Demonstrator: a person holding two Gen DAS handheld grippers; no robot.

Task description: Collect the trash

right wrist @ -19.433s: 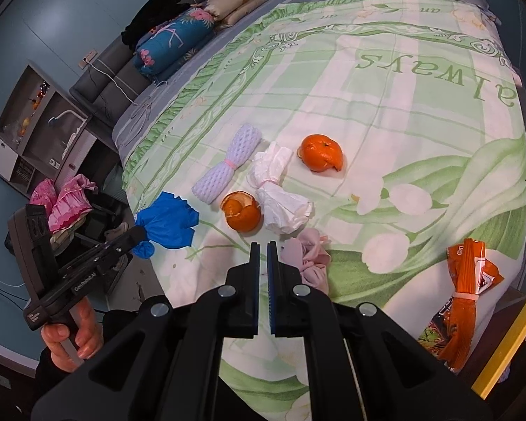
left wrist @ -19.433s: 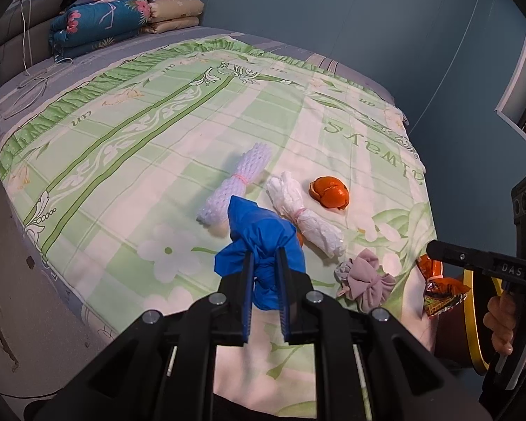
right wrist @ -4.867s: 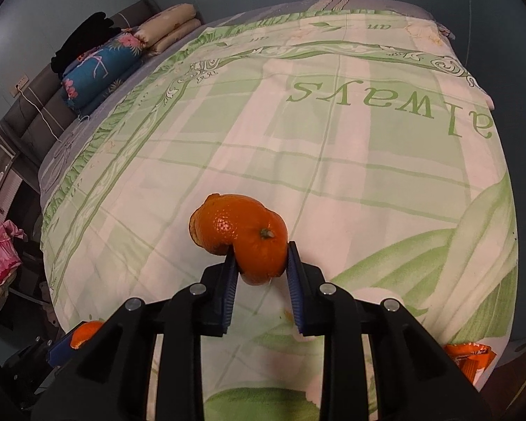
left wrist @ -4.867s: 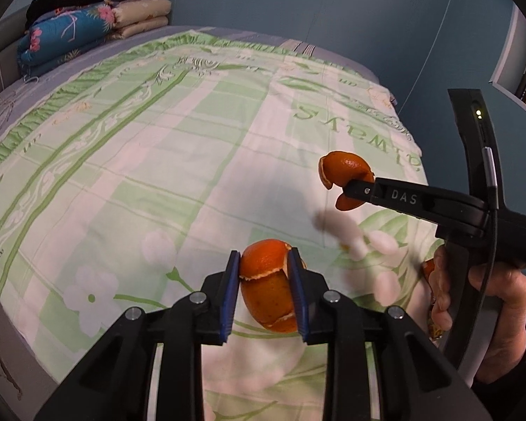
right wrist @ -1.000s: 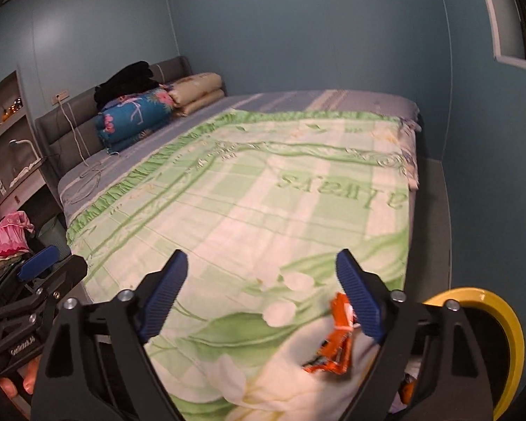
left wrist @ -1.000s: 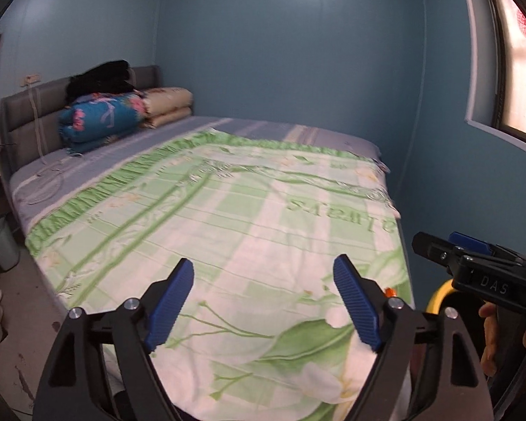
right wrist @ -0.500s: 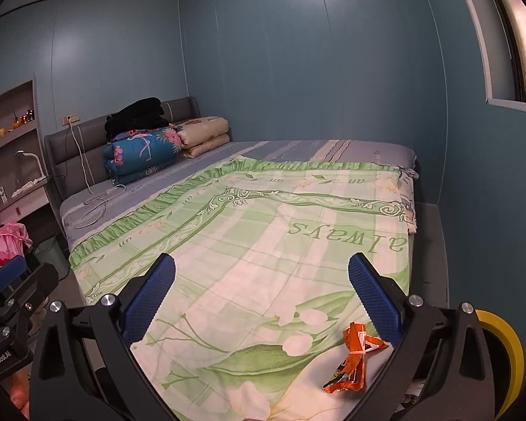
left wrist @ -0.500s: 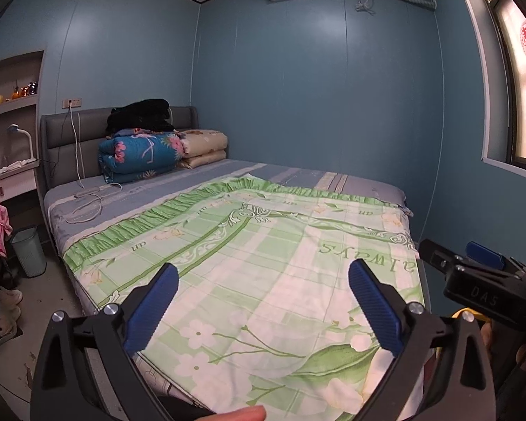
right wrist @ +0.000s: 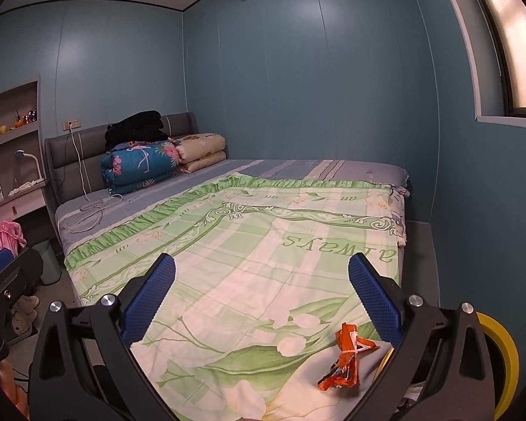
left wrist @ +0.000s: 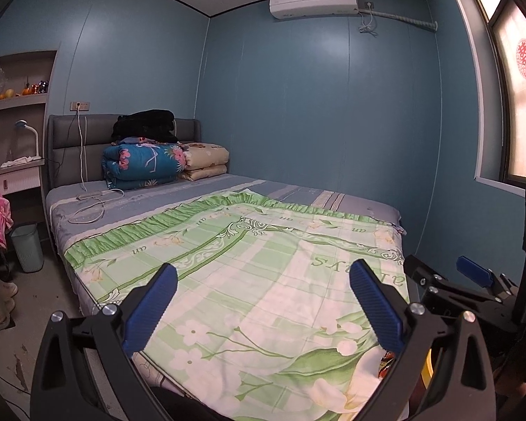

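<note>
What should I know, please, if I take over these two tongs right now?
Left tongs: wide open, empty, jaws just opened.
Right tongs: the same.
Both are raised over the near end of the bed.
One orange wrapper lies on the near right corner of the cover, beside the yellow bin.
No other trash shows on the cover.
Left to do: pick up the wrapper and drop it in the bin.

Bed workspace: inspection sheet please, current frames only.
Surface: bed with green floral sheet, flat.
Job's things: one orange wrapper on the near right corner; yellow-rimmed bin beside the bed.
Clutter: folded quilts and black clothes at the headboard.
Grippers: left hand-held gripper and right hand-held gripper both open, nothing between the jaws.
Cables: white cable on the bed near the headboard.
Surroundings: blue walls, air conditioner, window on the right.
</note>
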